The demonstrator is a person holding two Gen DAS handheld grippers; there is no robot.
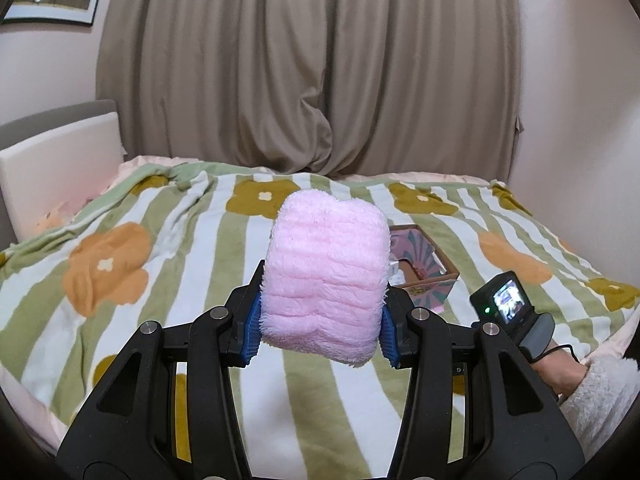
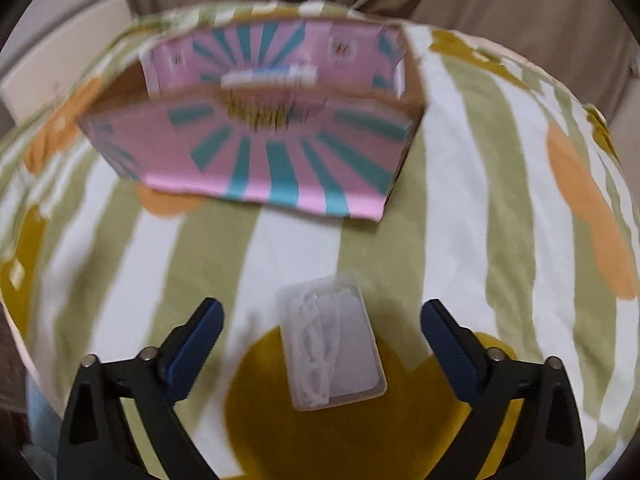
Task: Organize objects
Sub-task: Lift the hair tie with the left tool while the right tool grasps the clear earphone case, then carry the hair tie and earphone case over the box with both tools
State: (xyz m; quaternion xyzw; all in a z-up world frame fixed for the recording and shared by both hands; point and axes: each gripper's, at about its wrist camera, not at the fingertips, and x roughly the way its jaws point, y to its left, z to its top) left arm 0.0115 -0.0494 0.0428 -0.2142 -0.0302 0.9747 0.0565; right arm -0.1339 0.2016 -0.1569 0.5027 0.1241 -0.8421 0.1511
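Note:
My left gripper point(image 1: 320, 334) is shut on a fluffy pink cloth bundle point(image 1: 326, 276), held up above the flowered blanket point(image 1: 160, 240). Behind the bundle an open cardboard box with a pink and teal pattern point(image 1: 424, 270) stands on the bed, partly hidden. The right wrist view, blurred, shows that same box point(image 2: 272, 148) further up the bed. My right gripper point(image 2: 322, 320) stands open over a small clear plastic case holding a white cable point(image 2: 332, 342), which lies flat on the blanket between the blue pads point(image 2: 448, 332) without touching them.
A person's hand in a fluffy white sleeve point(image 1: 600, 392) holds the other gripper's handle with its camera point(image 1: 506, 300) at the right. Beige curtains point(image 1: 312, 68) hang behind the bed, and a padded headboard point(image 1: 56, 168) stands at the left.

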